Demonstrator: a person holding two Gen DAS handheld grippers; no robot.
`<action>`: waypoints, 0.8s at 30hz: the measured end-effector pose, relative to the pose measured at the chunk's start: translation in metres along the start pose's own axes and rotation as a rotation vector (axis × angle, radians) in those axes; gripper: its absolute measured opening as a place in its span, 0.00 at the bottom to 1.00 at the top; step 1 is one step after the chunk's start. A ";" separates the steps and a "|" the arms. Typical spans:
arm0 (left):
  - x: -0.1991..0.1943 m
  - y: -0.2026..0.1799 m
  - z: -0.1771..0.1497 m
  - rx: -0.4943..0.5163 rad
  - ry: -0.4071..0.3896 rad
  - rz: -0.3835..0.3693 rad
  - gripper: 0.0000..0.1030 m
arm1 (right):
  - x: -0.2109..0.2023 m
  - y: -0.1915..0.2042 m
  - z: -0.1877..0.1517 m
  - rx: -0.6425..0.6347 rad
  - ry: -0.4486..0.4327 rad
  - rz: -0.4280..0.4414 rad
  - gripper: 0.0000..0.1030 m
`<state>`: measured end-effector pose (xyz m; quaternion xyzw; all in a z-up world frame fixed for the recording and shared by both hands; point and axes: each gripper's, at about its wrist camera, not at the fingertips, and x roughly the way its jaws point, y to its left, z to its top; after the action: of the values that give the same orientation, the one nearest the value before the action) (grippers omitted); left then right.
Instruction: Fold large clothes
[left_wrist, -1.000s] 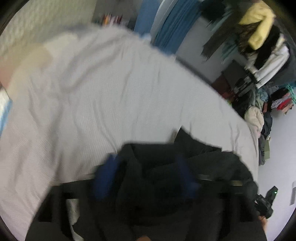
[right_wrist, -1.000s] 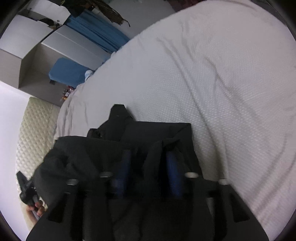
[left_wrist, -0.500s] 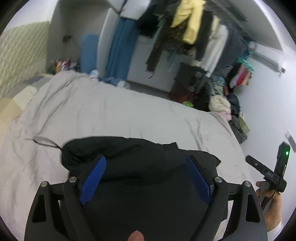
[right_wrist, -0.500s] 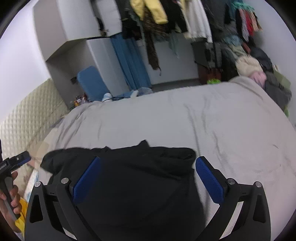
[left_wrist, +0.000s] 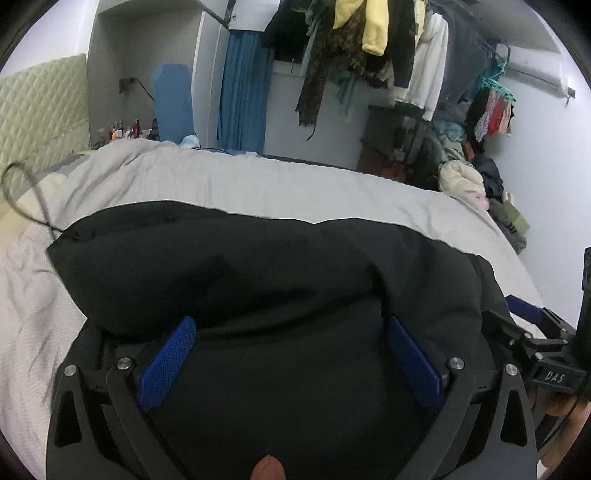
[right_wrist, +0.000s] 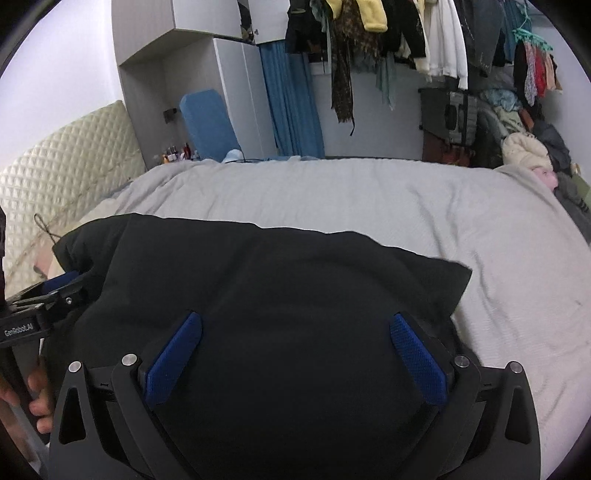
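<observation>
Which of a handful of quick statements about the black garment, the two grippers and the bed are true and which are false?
1. The black garment lies on a grey bedspread. True.
2. The right gripper is clamped shut on the garment. False: its blue pads stand wide apart, pinching nothing.
3. The left gripper has a fold pinched between its pads. False: its jaws are opening, with the garment lying loose below them.
4. Clothes hang on a rail beyond the bed. True.
5. A quilted headboard stands at the bed's left end in the right wrist view. True.
</observation>
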<state>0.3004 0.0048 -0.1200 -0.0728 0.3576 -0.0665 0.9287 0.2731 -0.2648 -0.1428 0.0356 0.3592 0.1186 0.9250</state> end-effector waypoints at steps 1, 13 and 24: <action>0.005 0.000 0.001 0.004 0.007 0.008 1.00 | 0.004 -0.001 0.000 0.004 -0.001 0.001 1.00; 0.085 0.018 0.020 -0.014 0.035 0.008 1.00 | 0.055 -0.018 0.010 0.087 -0.051 0.065 1.00; 0.080 0.013 0.016 0.000 0.037 0.035 1.00 | 0.044 -0.013 0.005 0.033 -0.047 0.066 1.00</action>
<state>0.3713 0.0049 -0.1630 -0.0654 0.3758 -0.0516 0.9230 0.3101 -0.2664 -0.1696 0.0653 0.3379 0.1422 0.9281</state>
